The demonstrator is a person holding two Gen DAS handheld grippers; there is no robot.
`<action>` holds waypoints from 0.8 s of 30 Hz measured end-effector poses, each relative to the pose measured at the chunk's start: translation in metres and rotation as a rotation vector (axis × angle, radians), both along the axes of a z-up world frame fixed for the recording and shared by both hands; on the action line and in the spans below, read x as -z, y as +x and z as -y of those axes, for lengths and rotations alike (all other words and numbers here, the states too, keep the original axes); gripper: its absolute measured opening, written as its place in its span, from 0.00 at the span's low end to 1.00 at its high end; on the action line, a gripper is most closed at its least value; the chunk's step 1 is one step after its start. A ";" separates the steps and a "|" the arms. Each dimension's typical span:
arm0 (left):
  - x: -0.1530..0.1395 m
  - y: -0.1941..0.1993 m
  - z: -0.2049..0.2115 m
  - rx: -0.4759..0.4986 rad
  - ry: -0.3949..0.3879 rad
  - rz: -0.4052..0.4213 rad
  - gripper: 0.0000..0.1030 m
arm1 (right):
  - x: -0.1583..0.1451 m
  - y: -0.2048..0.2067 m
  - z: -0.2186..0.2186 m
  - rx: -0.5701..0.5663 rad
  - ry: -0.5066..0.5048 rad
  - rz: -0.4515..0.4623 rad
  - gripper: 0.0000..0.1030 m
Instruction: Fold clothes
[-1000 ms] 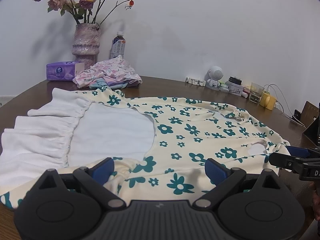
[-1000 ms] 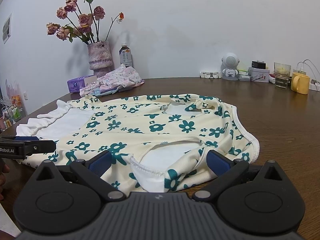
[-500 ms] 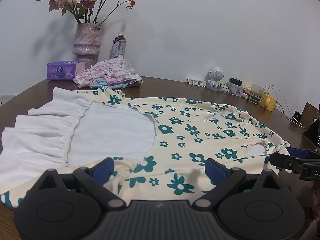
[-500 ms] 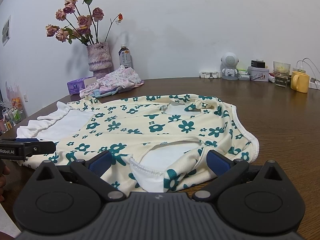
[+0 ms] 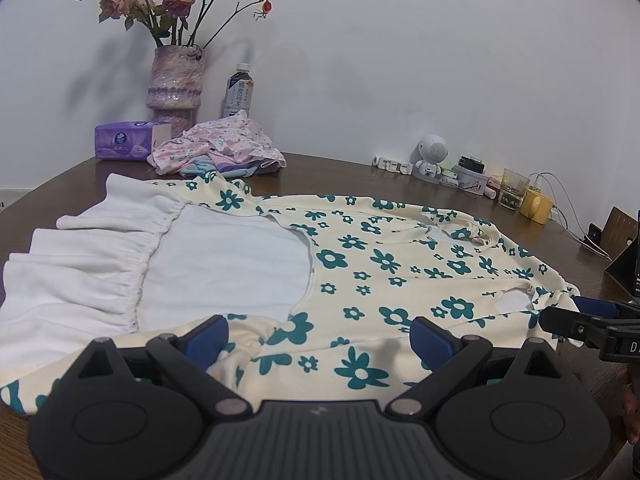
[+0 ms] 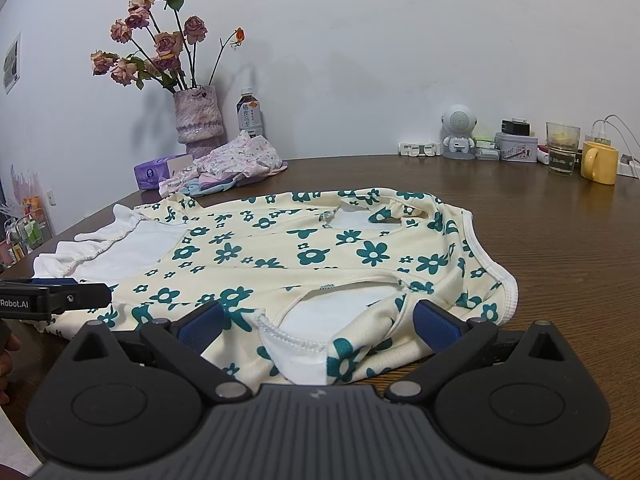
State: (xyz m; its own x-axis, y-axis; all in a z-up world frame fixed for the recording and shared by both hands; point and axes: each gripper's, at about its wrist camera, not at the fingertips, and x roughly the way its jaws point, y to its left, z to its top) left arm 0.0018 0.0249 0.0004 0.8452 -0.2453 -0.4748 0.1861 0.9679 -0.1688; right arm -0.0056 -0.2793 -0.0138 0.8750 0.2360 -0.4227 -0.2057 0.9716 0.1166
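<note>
A cream dress with teal flowers [image 5: 384,264] and a white ruffled skirt [image 5: 104,264] lies flat on the brown table; it also shows in the right wrist view [image 6: 312,256]. My left gripper [image 5: 320,336] is open, its blue pads either side of the near hem by the skirt. My right gripper [image 6: 318,324] is open over the near armhole and sleeve edge [image 6: 296,340]. Each gripper's tip shows at the edge of the other's view, the right gripper [image 5: 576,316] and the left gripper [image 6: 56,296].
At the back stand a vase of dried roses [image 5: 176,80], a bottle [image 5: 239,92], a purple tissue pack [image 5: 124,146] and a heap of pink clothes [image 5: 224,148]. A robot figurine [image 6: 459,132], a glass [image 6: 562,152], a yellow mug [image 6: 600,162] and cables line the far right.
</note>
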 end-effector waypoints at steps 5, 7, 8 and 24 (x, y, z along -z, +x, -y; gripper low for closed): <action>0.000 0.000 0.000 0.000 -0.002 0.000 0.95 | 0.000 0.000 0.000 0.001 0.002 -0.001 1.00; 0.000 0.000 0.000 -0.001 -0.002 -0.001 0.95 | 0.000 0.000 0.000 0.001 0.003 -0.001 1.00; 0.000 0.000 0.000 -0.001 -0.003 0.000 0.95 | 0.000 0.000 0.000 0.001 0.003 -0.001 1.00; 0.000 0.000 -0.001 -0.002 -0.010 -0.003 0.95 | 0.001 0.001 0.001 0.001 0.008 -0.003 1.00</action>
State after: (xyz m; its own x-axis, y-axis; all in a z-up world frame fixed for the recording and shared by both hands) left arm 0.0020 0.0262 0.0002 0.8444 -0.2487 -0.4744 0.1838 0.9665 -0.1794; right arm -0.0049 -0.2807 -0.0145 0.8741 0.2384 -0.4233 -0.2045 0.9709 0.1245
